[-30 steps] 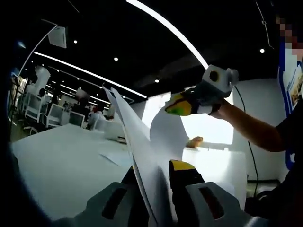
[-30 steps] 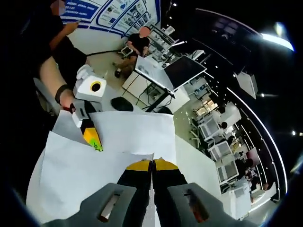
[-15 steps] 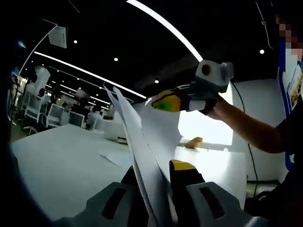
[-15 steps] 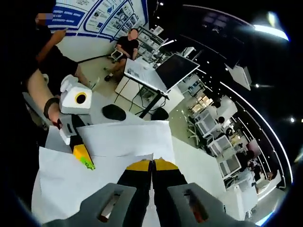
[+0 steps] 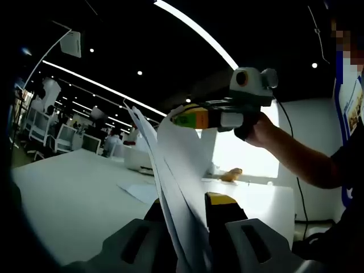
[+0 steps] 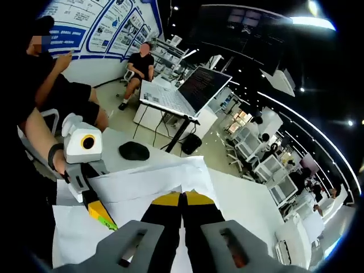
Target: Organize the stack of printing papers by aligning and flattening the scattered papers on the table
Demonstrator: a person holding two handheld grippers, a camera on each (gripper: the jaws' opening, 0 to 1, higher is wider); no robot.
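White printing paper sheets point(image 5: 176, 170) stand upright above the white table point(image 5: 74, 193), pinched by left gripper point(image 5: 190, 207) and right gripper point(image 6: 183, 199), likely to square their edges.

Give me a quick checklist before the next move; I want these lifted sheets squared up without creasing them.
1. Left gripper clamped on the papers: ok, its jaws close on the lower edge of the upright sheets.
2. Right gripper clamped on the papers: ok, jaws shut together over the sheets' edge.
3. Sheet edges aligned: not ok, the top edges fan apart in the left gripper view and sit stepped in the right gripper view.
4. Sheets flat: not ok, they bow between the grippers.
5. Table free below for tapping down: cannot tell; one loose sheet lies there.
6. Mouse clear of the papers: ok, apart.
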